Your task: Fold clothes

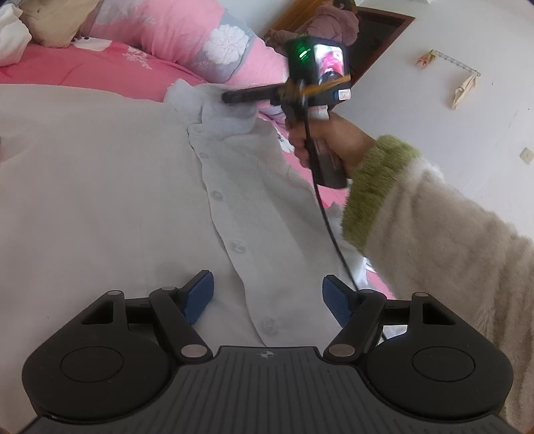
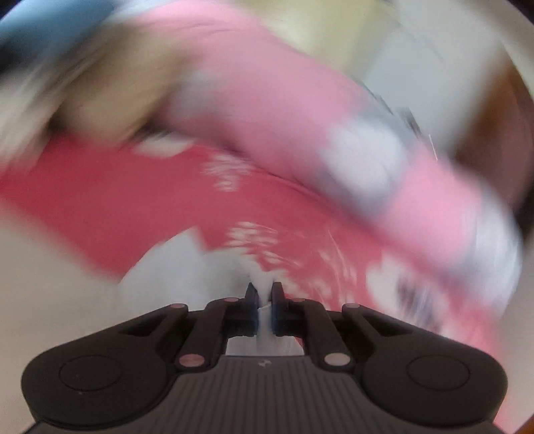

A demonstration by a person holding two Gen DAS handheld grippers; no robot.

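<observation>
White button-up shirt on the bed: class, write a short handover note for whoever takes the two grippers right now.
Left gripper: open, empty, over the white button-up shirt's placket.
Right gripper: fingers shut on a pinch of white fabric, near the collar in the left wrist view.
Shirt lies buttoned, face up, on the pink floral bedding.
Done: nothing folded yet.
Left: every fold.

Left gripper [image 1: 268, 300] over shirt [image 1: 100, 187], jaws wide, nothing between pads; flat cloth ahead and to left gives free passage. Right side blocked: sleeve [image 1: 434, 240], cable [image 1: 328, 227], hand [image 1: 328, 142] with right gripper [image 1: 230, 97] at collar. Beyond shirt, pink pillow [image 1: 187, 36] and heaped clothes [image 1: 50, 20] wall off far edge. Right wrist view blurred; little readable there.
</observation>
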